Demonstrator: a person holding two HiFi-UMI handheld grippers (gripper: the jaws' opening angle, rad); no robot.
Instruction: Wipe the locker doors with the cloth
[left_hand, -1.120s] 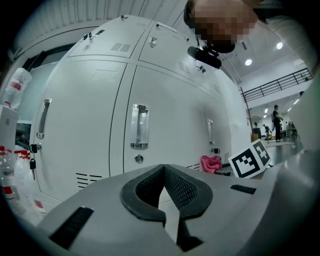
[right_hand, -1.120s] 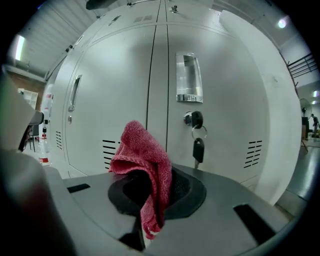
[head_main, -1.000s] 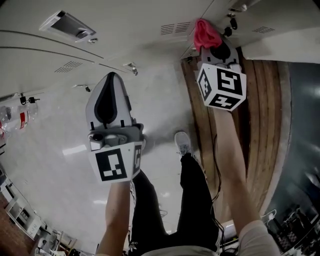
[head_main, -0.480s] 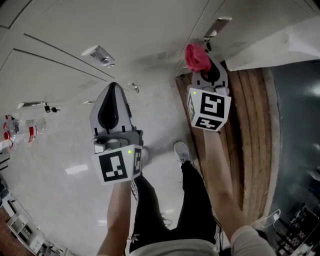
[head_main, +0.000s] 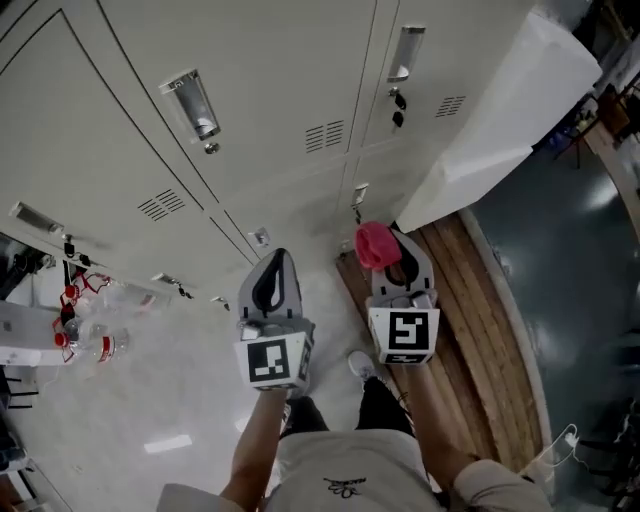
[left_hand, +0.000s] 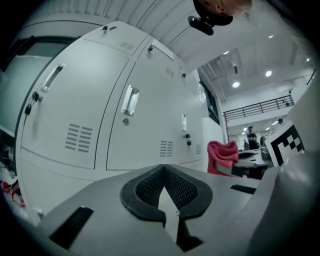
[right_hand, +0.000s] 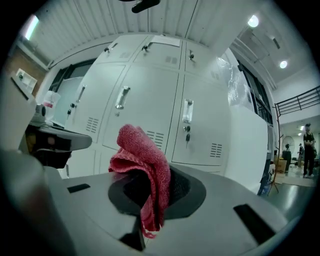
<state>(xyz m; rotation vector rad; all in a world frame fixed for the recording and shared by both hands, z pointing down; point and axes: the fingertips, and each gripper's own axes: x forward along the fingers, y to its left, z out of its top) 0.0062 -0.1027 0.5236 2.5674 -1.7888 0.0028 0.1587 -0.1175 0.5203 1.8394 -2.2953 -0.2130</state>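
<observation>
Your right gripper (head_main: 398, 264) is clamped on the red cloth (head_main: 375, 245), near the locker doors (head_main: 270, 80) but clear of them. Your left gripper (head_main: 272, 284) is closed on nothing. I judge wiping not yet begun, with every door left to do.

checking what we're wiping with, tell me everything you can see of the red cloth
The cloth is pinkish-red with a looped, terry-like weave. It's bunched and folded, pinched between the shut jaws of the right gripper, its bulk standing above them and an end hanging down. Nothing else touches it; the locker doors stand beyond.
</observation>
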